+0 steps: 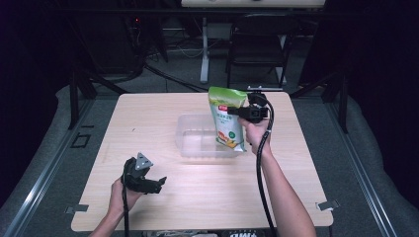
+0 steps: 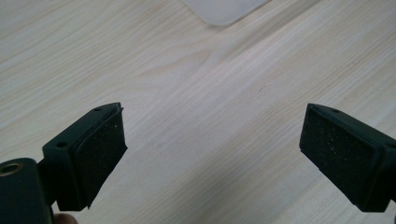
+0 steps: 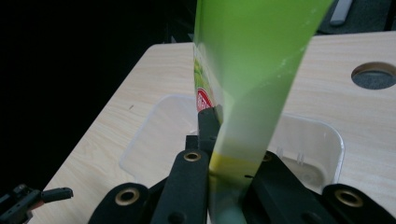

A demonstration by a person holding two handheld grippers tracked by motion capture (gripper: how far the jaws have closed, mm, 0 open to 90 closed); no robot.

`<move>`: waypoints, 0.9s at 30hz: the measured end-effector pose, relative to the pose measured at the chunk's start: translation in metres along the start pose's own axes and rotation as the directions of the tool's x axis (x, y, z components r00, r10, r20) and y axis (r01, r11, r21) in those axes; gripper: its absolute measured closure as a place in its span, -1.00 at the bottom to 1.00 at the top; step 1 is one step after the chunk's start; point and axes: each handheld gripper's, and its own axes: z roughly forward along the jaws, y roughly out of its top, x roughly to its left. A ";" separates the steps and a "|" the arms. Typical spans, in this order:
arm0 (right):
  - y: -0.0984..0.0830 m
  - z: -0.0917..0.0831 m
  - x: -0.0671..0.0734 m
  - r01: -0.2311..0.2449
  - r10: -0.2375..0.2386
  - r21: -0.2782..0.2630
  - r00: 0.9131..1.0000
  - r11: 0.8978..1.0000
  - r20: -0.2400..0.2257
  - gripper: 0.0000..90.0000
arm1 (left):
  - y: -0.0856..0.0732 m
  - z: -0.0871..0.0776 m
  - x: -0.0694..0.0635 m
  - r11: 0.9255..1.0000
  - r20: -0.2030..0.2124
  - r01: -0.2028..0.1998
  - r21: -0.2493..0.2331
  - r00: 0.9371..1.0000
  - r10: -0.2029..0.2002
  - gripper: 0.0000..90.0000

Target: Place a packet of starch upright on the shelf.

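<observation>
Green pouch (image 1: 227,118) — over clear tray (image 1: 190,143)

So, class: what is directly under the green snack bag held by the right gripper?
The clear plastic tub on the wooden table lies below the green snack bag. The bag hides part of the tub's floor.

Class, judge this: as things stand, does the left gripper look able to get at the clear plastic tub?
Probably yes. The left gripper hangs open over bare wooden table, with nothing between it and the clear plastic tub; the green snack bag is clamped in the right gripper.
</observation>
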 end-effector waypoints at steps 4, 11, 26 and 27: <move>0.000 -0.005 0.003 0.005 -0.005 -0.035 1.000 0.999 0.006 0.99 | 0.000 0.000 0.000 1.000 0.003 -0.002 -0.005 1.000 0.002 -0.85; -0.001 -0.007 0.008 0.014 -0.009 -0.111 0.999 0.994 0.044 0.99 | 0.000 0.000 -0.001 1.000 0.002 -0.003 -0.001 1.000 0.003 -0.85; -0.014 0.009 0.000 0.029 -0.014 -0.167 0.996 0.986 0.090 0.99 | 0.001 0.001 0.001 1.000 0.010 -0.007 0.009 1.000 0.007 -0.85; -0.016 0.011 -0.001 0.034 -0.018 -0.174 0.996 0.984 0.092 0.99 | 0.001 0.001 0.000 1.000 0.010 -0.005 0.008 1.000 0.005 -0.85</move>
